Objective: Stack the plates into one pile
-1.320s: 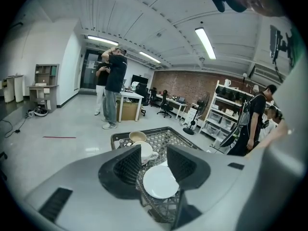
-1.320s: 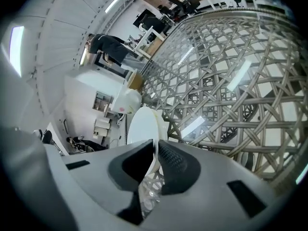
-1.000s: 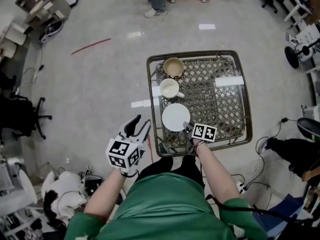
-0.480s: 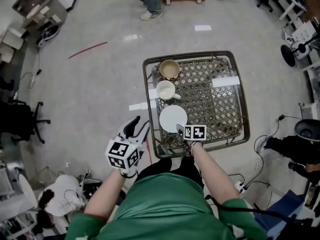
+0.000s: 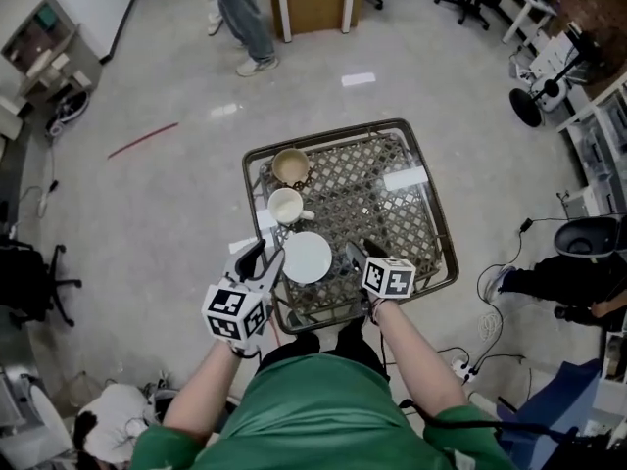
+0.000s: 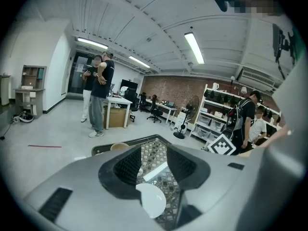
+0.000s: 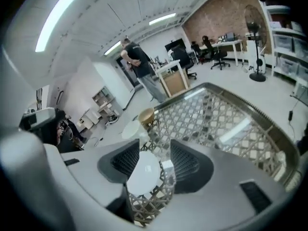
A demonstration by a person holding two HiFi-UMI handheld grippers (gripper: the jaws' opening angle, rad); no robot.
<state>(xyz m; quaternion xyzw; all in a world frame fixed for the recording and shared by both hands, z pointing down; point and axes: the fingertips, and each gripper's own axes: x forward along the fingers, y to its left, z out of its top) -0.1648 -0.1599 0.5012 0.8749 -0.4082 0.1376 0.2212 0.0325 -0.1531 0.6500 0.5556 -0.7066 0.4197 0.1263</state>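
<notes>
In the head view the white plate (image 5: 307, 258) lies on the lattice surface (image 5: 431, 213) between the left claw (image 5: 265, 259) and the right claw (image 5: 355, 255), the left gripper view shows empty jaws standing apart, and the right gripper view shows empty jaws apart that have just been narrowing.

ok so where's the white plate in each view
Head view: white plate at the table's near left edge.
Left gripper view: low centre.
Right gripper view: low centre, slightly left.
Shared landmark: tan cup, beyond the plate in all three.
</notes>
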